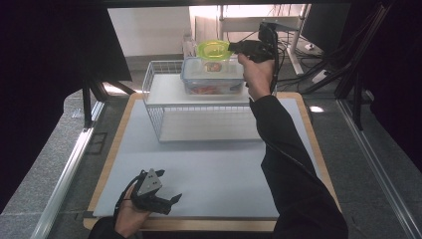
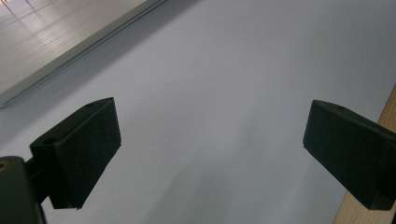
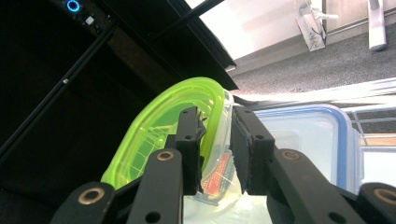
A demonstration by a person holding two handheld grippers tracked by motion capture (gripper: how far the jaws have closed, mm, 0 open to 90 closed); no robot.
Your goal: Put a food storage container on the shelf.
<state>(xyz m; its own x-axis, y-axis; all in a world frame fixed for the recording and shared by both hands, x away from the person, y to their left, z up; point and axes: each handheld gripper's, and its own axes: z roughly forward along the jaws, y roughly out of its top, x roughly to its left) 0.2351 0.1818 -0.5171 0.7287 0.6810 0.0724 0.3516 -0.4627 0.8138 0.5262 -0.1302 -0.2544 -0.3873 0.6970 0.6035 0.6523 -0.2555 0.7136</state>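
Observation:
A clear container with a lime-green lid (image 1: 214, 50) (image 3: 163, 116) sits on top of a larger clear box with a blue-rimmed lid (image 1: 214, 77) (image 3: 308, 140), which stands on the upper shelf of a white wire rack (image 1: 164, 99). My right gripper (image 1: 231, 48) (image 3: 217, 116) reaches in from the right, rolled on its side. Its jaws straddle the green lid's rim with a small gap at the pads, so it is open. My left gripper (image 1: 169, 201) (image 2: 210, 154) rests low at the near left of the grey mat, jaws wide apart with nothing between them.
The rack stands at the far middle of the grey mat (image 1: 209, 169), which lies on a wooden board (image 1: 112, 149). Red items show inside the blue-lidded box. Dark frame posts and cables stand behind and to the right (image 1: 318, 69).

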